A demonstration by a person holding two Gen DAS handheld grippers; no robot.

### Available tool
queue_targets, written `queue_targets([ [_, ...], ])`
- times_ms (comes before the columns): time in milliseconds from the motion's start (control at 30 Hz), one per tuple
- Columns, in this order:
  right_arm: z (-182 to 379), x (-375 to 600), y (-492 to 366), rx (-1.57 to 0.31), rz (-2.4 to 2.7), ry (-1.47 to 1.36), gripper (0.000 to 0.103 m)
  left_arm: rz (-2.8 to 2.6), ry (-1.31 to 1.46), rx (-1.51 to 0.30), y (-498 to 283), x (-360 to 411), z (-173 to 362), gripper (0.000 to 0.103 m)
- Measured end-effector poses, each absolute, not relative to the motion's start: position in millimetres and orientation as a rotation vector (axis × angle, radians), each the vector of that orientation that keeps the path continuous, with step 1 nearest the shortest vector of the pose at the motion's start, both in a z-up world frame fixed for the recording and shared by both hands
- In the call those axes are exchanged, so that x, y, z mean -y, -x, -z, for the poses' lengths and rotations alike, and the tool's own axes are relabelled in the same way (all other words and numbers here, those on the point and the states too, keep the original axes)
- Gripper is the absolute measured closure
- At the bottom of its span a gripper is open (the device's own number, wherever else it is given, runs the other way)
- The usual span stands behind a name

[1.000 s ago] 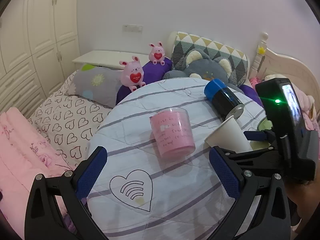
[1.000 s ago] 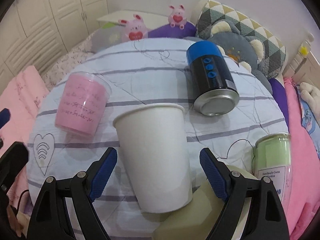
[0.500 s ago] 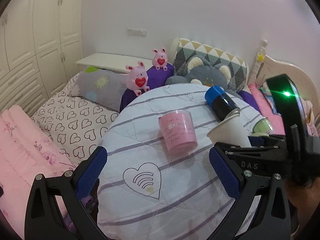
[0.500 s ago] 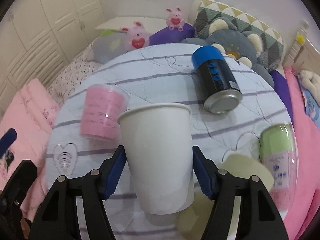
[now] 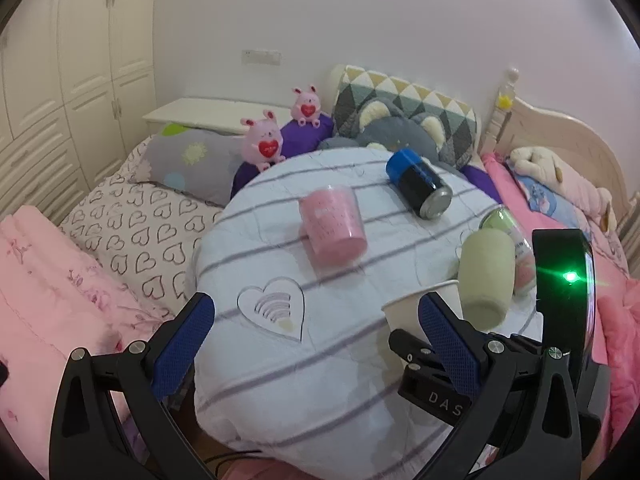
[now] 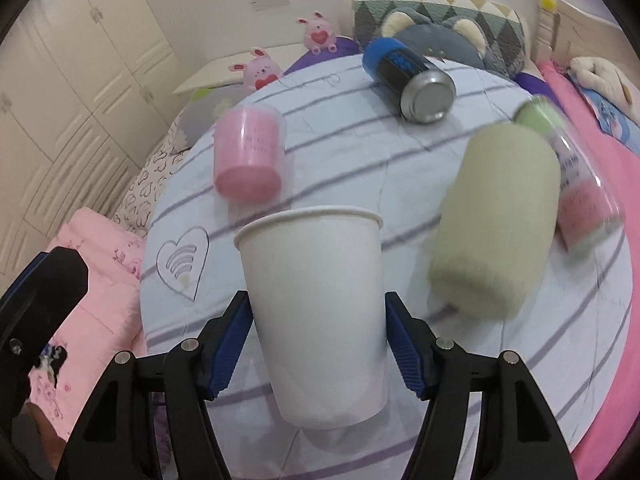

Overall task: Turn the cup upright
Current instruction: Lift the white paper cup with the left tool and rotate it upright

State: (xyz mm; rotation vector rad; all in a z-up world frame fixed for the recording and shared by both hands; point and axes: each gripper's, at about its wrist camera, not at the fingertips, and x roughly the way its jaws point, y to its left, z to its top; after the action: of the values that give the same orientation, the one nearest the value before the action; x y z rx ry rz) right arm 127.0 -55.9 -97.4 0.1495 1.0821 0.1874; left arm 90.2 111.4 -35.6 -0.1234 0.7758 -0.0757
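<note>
My right gripper [image 6: 318, 322] is shut on a white paper cup [image 6: 316, 300], its blue pads [image 6: 230, 340] pressed on both sides of the cup's body, rim pointing away from the camera, over the striped round table [image 6: 360, 152]. In the left wrist view the cup [image 5: 404, 312] shows partly behind my left gripper's right finger, with the right gripper's body beside it. My left gripper [image 5: 316, 350] is open and empty, held back over the table's near edge [image 5: 280, 400].
On the table lie a pink cup [image 6: 248, 152], a blue-capped black can [image 6: 408, 72], an olive-green cup [image 6: 496, 216] and a green-and-pink tumbler [image 6: 572, 176]. Plush toys [image 5: 264, 144], pillows and bedding surround the table; white wardrobes [image 5: 60, 80] stand left.
My right gripper stays shut on the white cup and has pulled it back toward the table's near side. The left gripper has drawn back and up, showing more of the table.
</note>
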Motion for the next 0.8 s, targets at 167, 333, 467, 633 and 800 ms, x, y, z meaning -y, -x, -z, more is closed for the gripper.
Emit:
queue_targets([
  [167, 101.7, 64.4, -121.4, -1.055, -0.22, -0.207, 0.025, 0.078, 0.127, -0.791, -84.6, -105.2, 35.5, 0.0],
  [333, 90.3, 75.4, -108.9, -0.993, -0.261, -0.226, 0.018, 0.053, 0.136, -0.796, -79.2, -97.3, 34.8, 0.0],
  [467, 81.0, 91.2, -91.9, -0.961, -0.302, -0.216, 0.018, 0.077, 0.151, -0.839, -81.8, -80.3, 36.5, 0.0],
  [633, 82.5, 112.7, -68.8, -0.938, -0.3, -0.149, 0.018, 0.111, 0.147, -0.913, -92.6, -46.7, 48.4, 0.0],
  [800, 91.4, 131.9, -61.5, -0.942, -0.346, -0.145, 0.018, 0.121, 0.131, -0.962, -103.4, -21.6, 59.1, 0.0],
])
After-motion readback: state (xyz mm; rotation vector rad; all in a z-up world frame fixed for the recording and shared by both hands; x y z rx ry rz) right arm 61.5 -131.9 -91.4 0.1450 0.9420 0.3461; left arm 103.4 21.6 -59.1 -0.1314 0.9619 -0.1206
